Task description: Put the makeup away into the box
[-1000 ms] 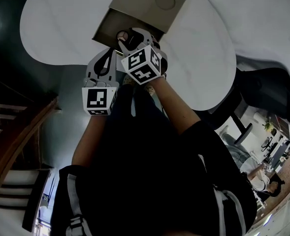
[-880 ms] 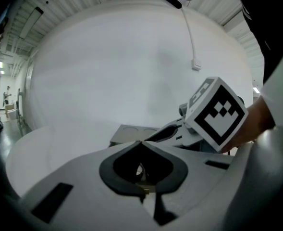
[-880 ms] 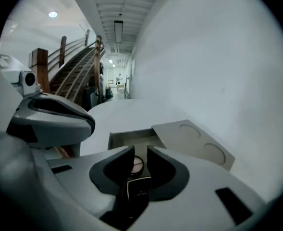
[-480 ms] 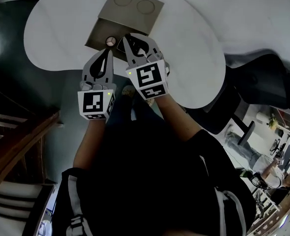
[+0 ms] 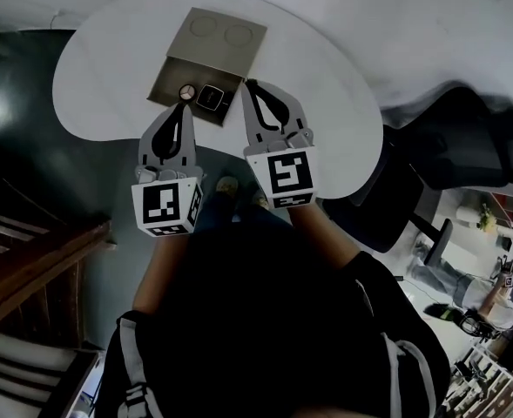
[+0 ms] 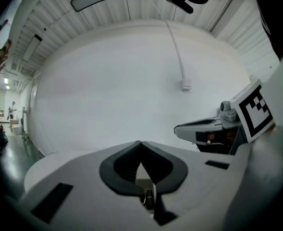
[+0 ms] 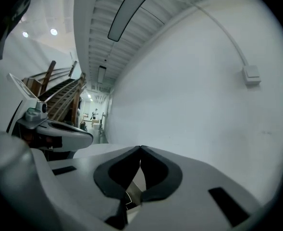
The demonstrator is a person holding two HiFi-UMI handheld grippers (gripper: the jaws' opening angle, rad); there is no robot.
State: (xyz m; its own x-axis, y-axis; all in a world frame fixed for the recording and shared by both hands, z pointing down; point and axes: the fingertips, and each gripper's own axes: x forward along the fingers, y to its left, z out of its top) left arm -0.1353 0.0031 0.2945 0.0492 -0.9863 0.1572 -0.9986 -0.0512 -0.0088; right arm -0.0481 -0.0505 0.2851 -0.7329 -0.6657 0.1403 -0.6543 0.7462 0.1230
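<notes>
So the makeup is sitting in the box [image 5: 164, 82]: a small round piece [image 5: 186, 91] and a dark square compact [image 5: 211, 97], side by side along the box's near edge. The lid [image 5: 218, 36] is flipped open on the far side. The box itself sits on the white table [image 5: 326, 103], toward its left end and not far from the near edge.

Both grippers are up off the table, side by side with a gap between them, forearms stretched forward, pointing pretty much level at a plain white wall. From the head view the left gripper [image 5: 184, 105] has its tip just on the near side of the round piece, and the right gripper [image 5: 249, 84] has its tip just right of the compact. Neither touches the makeup. Both have their jaws pressed together with nothing between them.
</notes>
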